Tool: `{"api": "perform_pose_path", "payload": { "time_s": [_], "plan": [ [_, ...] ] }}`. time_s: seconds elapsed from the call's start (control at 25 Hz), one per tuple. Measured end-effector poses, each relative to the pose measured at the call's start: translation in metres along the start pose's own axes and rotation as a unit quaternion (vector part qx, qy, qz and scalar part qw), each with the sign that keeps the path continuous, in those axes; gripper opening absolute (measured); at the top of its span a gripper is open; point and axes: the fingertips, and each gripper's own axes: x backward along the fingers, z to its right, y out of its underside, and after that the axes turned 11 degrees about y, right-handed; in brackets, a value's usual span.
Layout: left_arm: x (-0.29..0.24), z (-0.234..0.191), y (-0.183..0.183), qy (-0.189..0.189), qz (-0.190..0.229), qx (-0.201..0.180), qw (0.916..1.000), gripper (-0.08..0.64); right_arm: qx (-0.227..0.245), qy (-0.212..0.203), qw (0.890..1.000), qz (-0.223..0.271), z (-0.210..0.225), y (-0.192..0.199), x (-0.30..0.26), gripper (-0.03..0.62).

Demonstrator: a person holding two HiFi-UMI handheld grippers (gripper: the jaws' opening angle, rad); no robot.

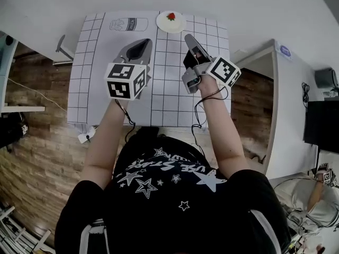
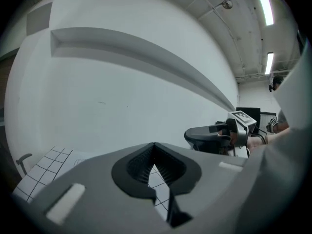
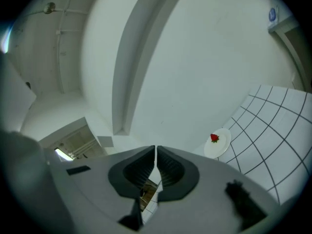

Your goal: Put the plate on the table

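A small white plate with a red strawberry on it rests on the far edge of the gridded table; the right gripper view shows that plate to the right of the jaws. My left gripper hovers over the table's middle left, its jaws together at the tips with nothing between them. My right gripper hangs just right of centre, below and right of the plate. Its jaws meet at the tips and are empty. In the left gripper view the right gripper shows at the right.
A printed bottle outline lies on the gridded sheet left of the plate. White desks flank the table on both sides over a wooden floor. A black monitor stands at the far right.
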Motion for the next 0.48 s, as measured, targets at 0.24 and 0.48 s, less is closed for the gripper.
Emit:
{"api": "perform_pose_path", "payload": {
  "time_s": [0.24, 0.48],
  "plan": [
    [0.026, 0.048, 0.003, 0.005, 0.006, -0.013, 0.9999, 0.008, 0.081, -0.009, 0.997, -0.014, -0.024, 0.023, 0.043, 0.020],
    [0.052, 0.085, 0.013, 0.003, 0.007, -0.014, 0.9999, 0.008, 0.190, -0.020, 0.981, -0.026, -0.055, 0.048, 0.077, 0.017]
  ]
}}
